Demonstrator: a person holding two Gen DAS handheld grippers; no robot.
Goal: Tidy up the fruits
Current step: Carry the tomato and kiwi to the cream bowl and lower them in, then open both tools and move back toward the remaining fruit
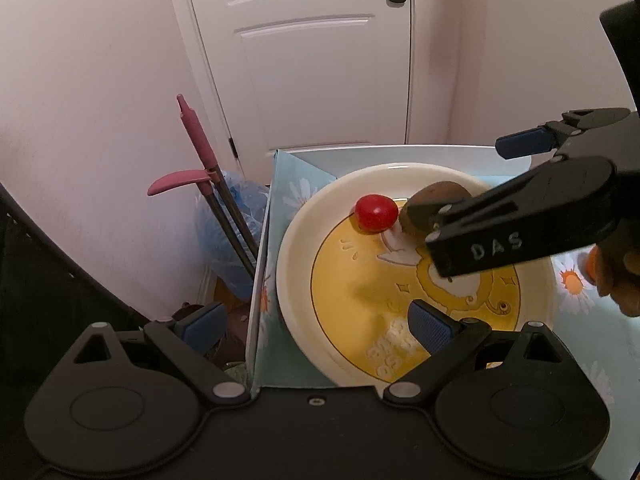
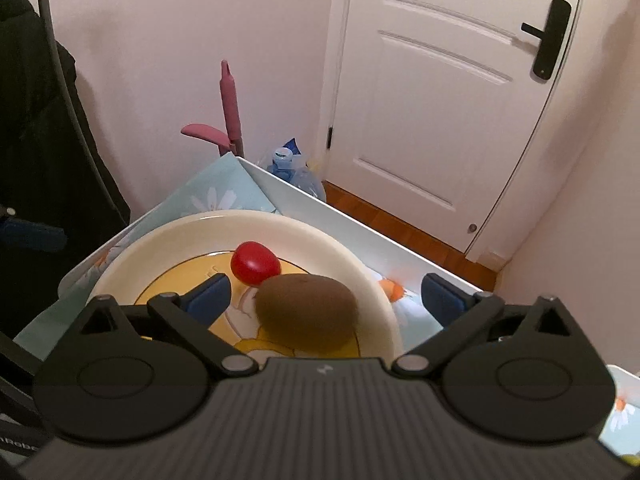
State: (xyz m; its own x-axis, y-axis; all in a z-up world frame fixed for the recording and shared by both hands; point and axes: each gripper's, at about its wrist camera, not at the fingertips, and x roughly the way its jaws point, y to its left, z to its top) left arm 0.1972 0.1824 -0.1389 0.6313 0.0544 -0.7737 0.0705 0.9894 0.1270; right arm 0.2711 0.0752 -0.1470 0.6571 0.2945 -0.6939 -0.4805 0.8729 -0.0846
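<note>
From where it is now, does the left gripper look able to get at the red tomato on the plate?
Probably yes: the left gripper is open, and the red tomato lies uncovered ahead on the plate.

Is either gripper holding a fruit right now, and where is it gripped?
Nothing is held: right gripper stands open around the kiwi; left gripper is open.

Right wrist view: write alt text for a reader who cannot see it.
A brown kiwi and a red tomato lie on a cream and yellow plate, the kiwi between the right gripper's wide-open jaws. Behind are a white door and pink wall.
</note>
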